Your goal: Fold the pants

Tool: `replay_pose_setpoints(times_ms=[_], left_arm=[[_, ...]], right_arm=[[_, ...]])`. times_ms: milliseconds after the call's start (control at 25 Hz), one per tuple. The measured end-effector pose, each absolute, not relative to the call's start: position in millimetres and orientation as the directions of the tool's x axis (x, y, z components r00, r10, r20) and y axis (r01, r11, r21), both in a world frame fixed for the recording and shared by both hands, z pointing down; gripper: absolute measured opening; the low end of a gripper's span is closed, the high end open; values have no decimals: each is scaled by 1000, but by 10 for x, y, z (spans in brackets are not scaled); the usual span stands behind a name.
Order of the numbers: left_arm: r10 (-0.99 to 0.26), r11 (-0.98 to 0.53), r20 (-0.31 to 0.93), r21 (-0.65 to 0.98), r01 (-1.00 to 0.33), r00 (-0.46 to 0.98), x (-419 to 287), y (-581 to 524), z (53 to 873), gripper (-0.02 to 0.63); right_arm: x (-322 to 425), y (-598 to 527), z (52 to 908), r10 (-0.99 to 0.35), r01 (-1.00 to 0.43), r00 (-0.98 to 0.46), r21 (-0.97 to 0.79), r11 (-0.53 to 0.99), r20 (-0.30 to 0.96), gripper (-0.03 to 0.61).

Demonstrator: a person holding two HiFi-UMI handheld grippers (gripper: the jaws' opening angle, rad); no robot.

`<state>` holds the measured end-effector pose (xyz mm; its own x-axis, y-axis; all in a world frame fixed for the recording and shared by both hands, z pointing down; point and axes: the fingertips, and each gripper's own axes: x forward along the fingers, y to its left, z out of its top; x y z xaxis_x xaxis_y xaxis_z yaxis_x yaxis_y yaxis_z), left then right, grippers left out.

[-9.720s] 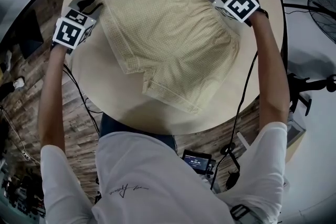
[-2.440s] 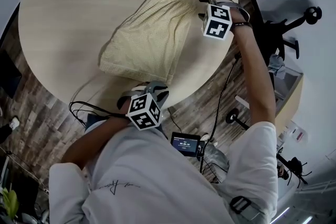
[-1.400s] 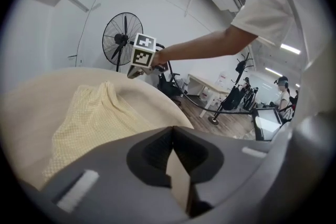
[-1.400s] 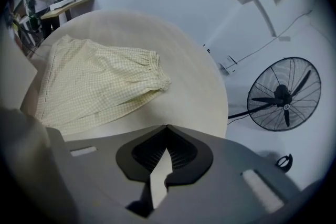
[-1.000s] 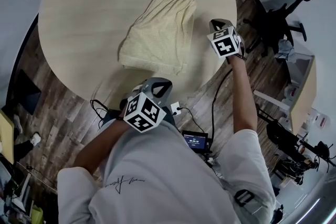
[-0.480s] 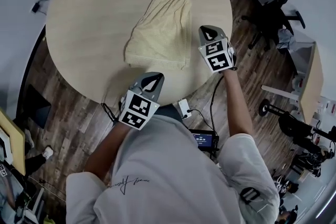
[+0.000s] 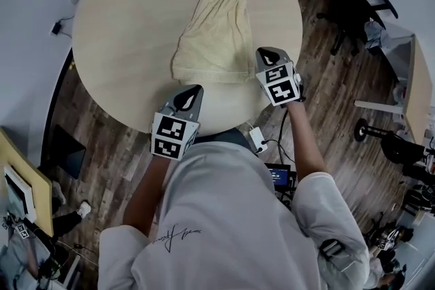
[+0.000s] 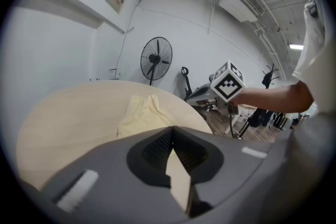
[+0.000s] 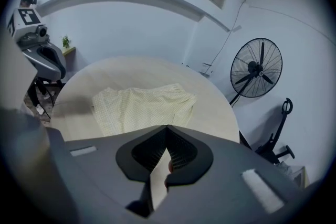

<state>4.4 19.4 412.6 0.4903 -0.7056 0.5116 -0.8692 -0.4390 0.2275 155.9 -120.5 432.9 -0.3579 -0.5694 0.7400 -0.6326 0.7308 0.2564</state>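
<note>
Pants (image 7: 214,37) lay folded on the desk (image 7: 129,24), toward its near edge. Left gripper (image 7: 189,96) and right gripper (image 7: 267,55) were pressed together, empty, at that edge.

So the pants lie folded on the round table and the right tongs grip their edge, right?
No. The pants do lie folded on the round table, but the right tongs grip nothing: the right gripper view shows them shut and empty, with the pants lying ahead of them.
</note>
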Motion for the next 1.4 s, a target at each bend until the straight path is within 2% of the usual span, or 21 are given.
replay_pose_setpoints(times_ms=[280, 600, 760, 840, 880, 960, 1160, 1400], left_arm=[[-730, -282, 567, 260, -923, 383, -401, 331, 4414, 58], [-683, -133, 624, 404, -905, 379, -552, 372, 4957, 63], [-670, -6, 634, 515, -857, 386, -546, 300, 5168, 104], [-667, 50, 637, 555, -831, 386, -544, 258, 5255, 183], [-666, 76, 640, 569, -819, 383, -544, 238, 5298, 186], [-663, 141, 648, 599, -788, 375, -544, 203, 5398, 243], [-658, 304, 671, 652, -695, 342, -592, 104, 5626, 244], [-612, 386, 734, 603, -699, 295, -633, 114, 5795, 236]], right_arm=[[1549, -743, 4563, -560, -657, -356, 226, 720, 748, 2], [1584, -379, 4881, -542, -723, -356, 143, 676, 761, 2], [1642, -313, 4987, -530, -745, -348, 114, 657, 773, 2], [1652, -320, 5006, -525, -748, -345, 109, 654, 778, 2], [1656, -330, 5012, -523, -751, -344, 106, 652, 780, 2], [1665, -353, 5044, -515, -758, -344, 92, 645, 785, 2], [1667, -418, 5142, -496, -761, -346, 70, 645, 797, 2], [1800, -595, 5200, -506, -799, -321, 58, 599, 801, 2]])
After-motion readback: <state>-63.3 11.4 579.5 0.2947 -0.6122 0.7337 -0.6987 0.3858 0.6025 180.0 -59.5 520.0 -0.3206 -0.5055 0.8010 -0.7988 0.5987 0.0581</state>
